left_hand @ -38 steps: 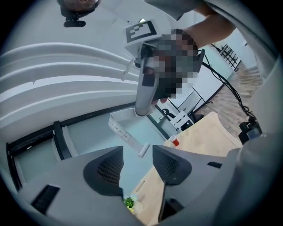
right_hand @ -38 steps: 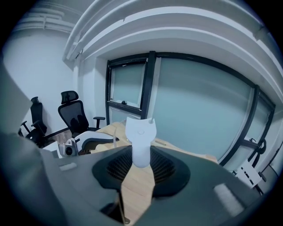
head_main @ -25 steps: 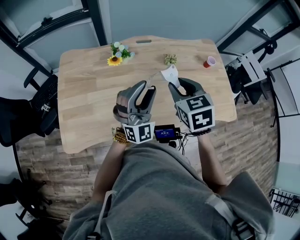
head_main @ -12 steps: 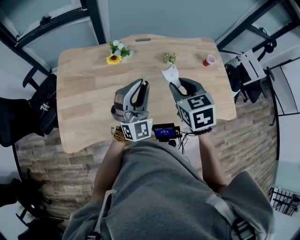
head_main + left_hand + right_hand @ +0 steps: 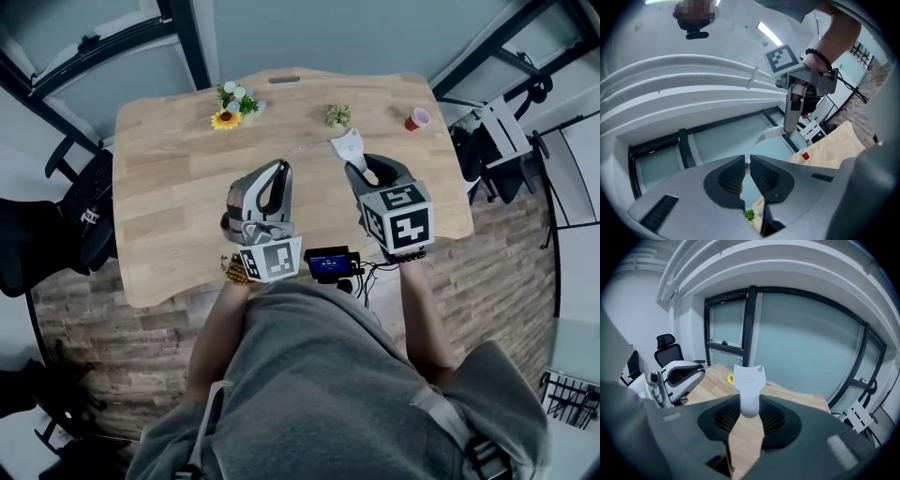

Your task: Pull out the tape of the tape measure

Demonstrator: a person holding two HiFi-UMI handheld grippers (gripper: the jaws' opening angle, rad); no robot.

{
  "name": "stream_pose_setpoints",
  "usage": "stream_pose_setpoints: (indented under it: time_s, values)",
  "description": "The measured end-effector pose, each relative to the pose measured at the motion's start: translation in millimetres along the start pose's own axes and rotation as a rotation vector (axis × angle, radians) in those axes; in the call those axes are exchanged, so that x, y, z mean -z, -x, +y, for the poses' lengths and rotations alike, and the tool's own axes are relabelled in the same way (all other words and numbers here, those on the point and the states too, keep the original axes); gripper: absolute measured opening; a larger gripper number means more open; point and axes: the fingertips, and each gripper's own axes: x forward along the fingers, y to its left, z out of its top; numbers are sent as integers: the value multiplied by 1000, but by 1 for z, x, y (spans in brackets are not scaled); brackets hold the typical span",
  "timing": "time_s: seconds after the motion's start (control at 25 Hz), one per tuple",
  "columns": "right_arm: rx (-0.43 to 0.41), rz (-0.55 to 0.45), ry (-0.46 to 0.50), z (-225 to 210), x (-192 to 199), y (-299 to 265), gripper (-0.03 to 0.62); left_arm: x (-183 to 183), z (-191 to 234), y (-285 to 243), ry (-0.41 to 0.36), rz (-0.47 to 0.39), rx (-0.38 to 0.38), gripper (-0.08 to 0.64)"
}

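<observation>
Left tongs (image 5: 747, 161), jaws just closing, pinch the end of the tape (image 5: 759, 138). Right tongs (image 5: 749, 405) clench the white tape measure (image 5: 749, 380) above the surface (image 5: 169, 187), near its far edge. Draw the hands apart steadily, keeping the tape straight and untwisted.

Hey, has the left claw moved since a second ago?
Yes, but only its jaws. The left claw has just been closing on the end of the tape, while its body keeps its place below the sunflower.
</observation>
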Motion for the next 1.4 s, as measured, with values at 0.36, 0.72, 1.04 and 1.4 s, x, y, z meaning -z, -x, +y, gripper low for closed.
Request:
stream_pose_setpoints:
  time_s: [0.36, 0.72, 1.04, 1.4]
  values:
    - [34, 15, -17, -16, 10, -8, 132, -1, -6, -1, -2, 1, 37, 37]
    - [68, 31, -43, -34, 23, -11, 132, 5, -4, -1, 27, 24, 40, 37]
    - [83, 46, -76, -44, 34, -18, 133, 7, -3, -3, 47, 31, 57, 36]
    - [118, 55, -105, -61, 41, -17, 133, 8, 4, -4, 77, 44, 50, 37]
